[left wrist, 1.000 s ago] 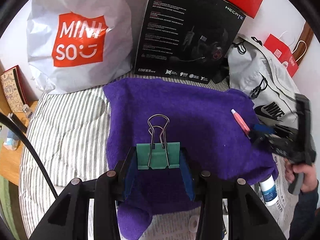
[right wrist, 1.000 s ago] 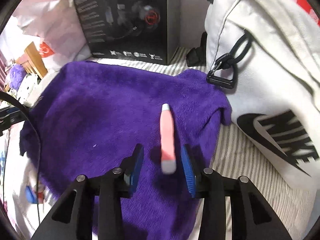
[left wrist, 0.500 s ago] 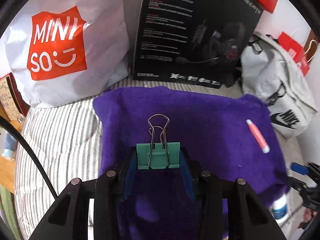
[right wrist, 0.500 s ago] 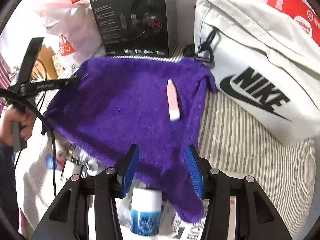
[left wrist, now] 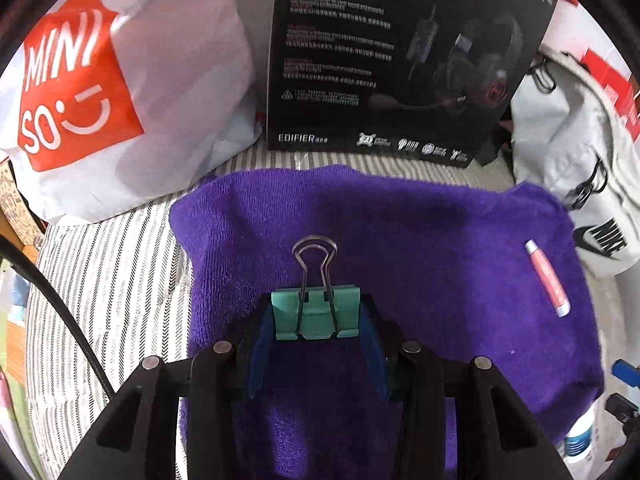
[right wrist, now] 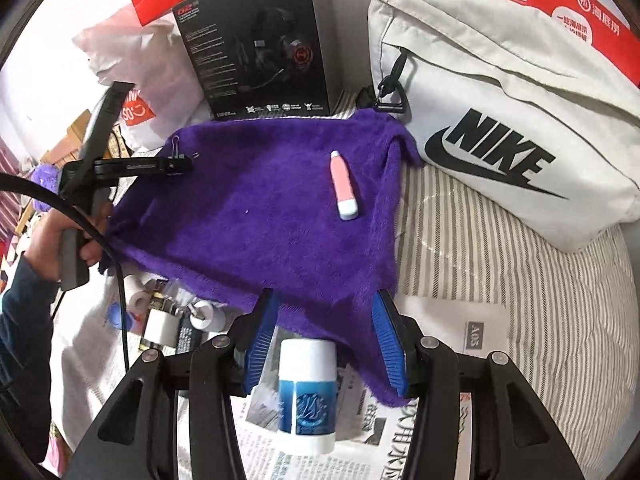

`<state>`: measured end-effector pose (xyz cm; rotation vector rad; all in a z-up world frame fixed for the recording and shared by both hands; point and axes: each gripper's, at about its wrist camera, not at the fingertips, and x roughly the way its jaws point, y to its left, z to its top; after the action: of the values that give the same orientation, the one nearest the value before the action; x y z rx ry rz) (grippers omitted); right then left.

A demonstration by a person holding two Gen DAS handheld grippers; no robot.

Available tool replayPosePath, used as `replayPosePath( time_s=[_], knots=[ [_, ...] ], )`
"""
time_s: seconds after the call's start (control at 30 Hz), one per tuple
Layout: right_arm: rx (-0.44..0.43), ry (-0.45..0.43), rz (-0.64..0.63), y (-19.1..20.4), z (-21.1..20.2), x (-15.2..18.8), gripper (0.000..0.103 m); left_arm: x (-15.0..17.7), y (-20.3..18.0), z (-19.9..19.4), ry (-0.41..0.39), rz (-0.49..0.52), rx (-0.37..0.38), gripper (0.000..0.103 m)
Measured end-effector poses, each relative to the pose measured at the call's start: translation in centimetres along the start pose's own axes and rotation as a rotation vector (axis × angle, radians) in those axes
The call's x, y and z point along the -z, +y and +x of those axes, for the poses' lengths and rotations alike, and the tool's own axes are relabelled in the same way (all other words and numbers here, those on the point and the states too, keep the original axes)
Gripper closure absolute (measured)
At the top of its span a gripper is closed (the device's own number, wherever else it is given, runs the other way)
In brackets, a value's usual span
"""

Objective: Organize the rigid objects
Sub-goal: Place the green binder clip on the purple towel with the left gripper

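Observation:
A green binder clip (left wrist: 316, 312) with wire handles sits between the blue pads of my left gripper (left wrist: 316, 320), which is shut on it above the near half of a purple towel (left wrist: 400, 232). The right wrist view shows that left gripper (right wrist: 178, 164) at the towel's (right wrist: 260, 216) far left corner. A pink tube (left wrist: 547, 276) lies loose on the right side of the towel, also seen as the pink tube (right wrist: 344, 184). My right gripper (right wrist: 325, 332) stands open over the towel's near edge. A white and blue bottle (right wrist: 307, 392) lies on newspaper below its fingers, untouched.
A white Miniso bag (left wrist: 100, 100), a black headset box (left wrist: 392, 60) and a white Nike bag (right wrist: 500, 120) stand along the back. Striped bedding (left wrist: 100, 280) lies under the towel. Small bottles and packets (right wrist: 168, 320) lie scattered on newspaper (right wrist: 400, 420) at the near left.
My right gripper has let go of the pink tube and pulled back to the towel's near edge, above the bottle. My left gripper has moved forward and lower with the clip.

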<state>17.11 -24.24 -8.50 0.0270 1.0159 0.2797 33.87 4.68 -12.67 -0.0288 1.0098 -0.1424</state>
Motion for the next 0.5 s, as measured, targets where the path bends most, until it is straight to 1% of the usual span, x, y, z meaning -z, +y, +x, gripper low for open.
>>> replayPosePath(
  time_s=[0.07,0.23,0.3,0.33,0.37,0.5],
  knots=[
    [0.005,0.001,-0.010,0.0,-0.2,0.3,0.054,0.0,-0.4,0.1,0.006,0.015,-0.014,0.064],
    [0.008,0.002,0.010,-0.8,-1.1,1.1,0.054,-0.1,-1.1,0.4,0.027,0.053,-0.050,0.062],
    [0.008,0.000,0.016,-1.1,-1.6,1.4,0.054,0.1,-1.4,0.4,0.037,0.058,-0.051,0.053],
    [0.012,-0.002,0.024,-1.4,-1.9,1.8,0.054,0.3,-1.7,0.3,0.044,0.059,-0.053,0.051],
    [0.011,-0.003,0.032,-1.6,-2.1,2.0,0.054,0.5,-1.9,0.3,0.049,0.060,-0.060,0.050],
    [0.003,0.002,0.053,-2.1,-2.9,3.3,0.054,1.5,-2.1,-0.4,0.068,0.064,-0.080,0.050]
  ],
)
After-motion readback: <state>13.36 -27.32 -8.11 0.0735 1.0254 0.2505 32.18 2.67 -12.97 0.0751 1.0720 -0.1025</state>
